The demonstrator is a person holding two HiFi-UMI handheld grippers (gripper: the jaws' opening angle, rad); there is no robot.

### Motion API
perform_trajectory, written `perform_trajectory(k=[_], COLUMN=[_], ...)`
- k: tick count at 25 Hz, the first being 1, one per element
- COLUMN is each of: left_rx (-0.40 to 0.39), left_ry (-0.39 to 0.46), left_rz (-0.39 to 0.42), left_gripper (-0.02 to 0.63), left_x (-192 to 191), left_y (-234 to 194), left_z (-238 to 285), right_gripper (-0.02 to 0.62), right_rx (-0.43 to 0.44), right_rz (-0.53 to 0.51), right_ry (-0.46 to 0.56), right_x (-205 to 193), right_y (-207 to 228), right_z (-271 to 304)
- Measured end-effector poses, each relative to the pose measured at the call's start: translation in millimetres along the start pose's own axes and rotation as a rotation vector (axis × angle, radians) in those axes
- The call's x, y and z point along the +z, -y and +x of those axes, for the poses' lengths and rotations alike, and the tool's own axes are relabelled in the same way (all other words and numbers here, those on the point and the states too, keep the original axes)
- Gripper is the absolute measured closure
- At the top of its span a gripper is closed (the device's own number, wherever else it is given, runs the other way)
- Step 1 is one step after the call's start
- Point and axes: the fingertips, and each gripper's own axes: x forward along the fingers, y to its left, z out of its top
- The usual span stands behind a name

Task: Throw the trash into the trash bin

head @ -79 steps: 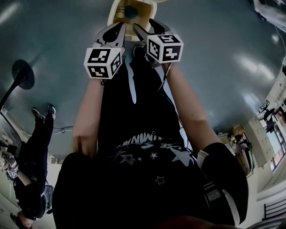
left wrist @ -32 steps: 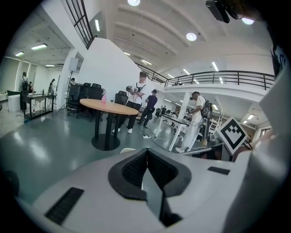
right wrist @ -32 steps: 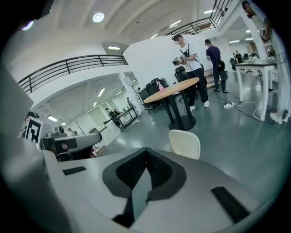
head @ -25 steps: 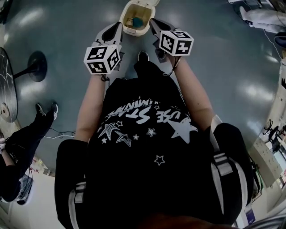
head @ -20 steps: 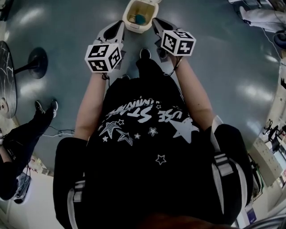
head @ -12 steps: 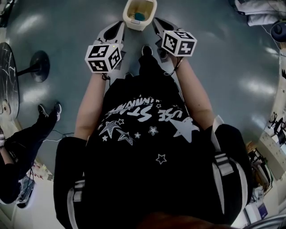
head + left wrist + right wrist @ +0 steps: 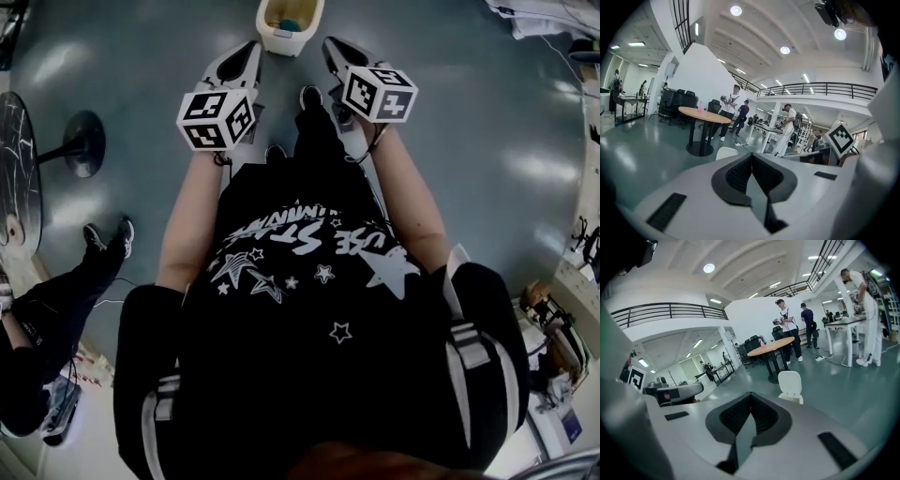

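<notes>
Currently both tools are held out ahead of the wearer, side by side and apart, over a glossy grey-green floor [image 7: 450,112]. Left tool [image 7: 751,158]: jaws fully together, ribbed pads meeting along one line, nothing between them. Right tool [image 7: 750,398]: same condition, pads pressed flat to each other, empty. Each carries its marker cube [image 7: 217,118] behind the jaws.

Trash bin [image 7: 291,17]: cream-coloured, standing on the floor just beyond the two tool tips and between them in the head view; the top edge of that view cuts it off. Lid [image 7: 790,382] is open and upright, showing in the right gripper view as a white rounded panel. Teal item [image 7: 290,25] lies inside the bin, next to something yellowish too small to identify. Neither tool touches the bin.

Wearer: black T-shirt [image 7: 319,309] with white stars and lettering, bare forearms, dark shoes [image 7: 310,97] on the floor below the tools, toes toward the bin.

Surroundings: round wooden tabletop [image 7: 771,346] on a black pedestal behind the bin, well apart from it; a small pink object [image 7: 700,108] sits on it in the left gripper view. Several people [image 7: 732,110] stand beyond it. In the head view another person in dark clothing [image 7: 47,309] stands at lower left, near a dark pedestal base [image 7: 80,142]. White hall with a railed balcony [image 7: 825,88] above.
</notes>
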Motion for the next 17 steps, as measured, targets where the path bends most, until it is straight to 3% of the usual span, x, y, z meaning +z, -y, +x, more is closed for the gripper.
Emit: perform_trajectory(k=[17], left_rx=[-0.051], left_ry=[0.005], left_rz=[-0.012], left_gripper=[0.595], left_x=[-9], left_y=[22], left_z=[-16], right_gripper=[0.589], right_rx=[-0.034], right_rz=[-0.003], right_ry=[0.028], right_x=[-16], right_y=[-5], right_z=[-36])
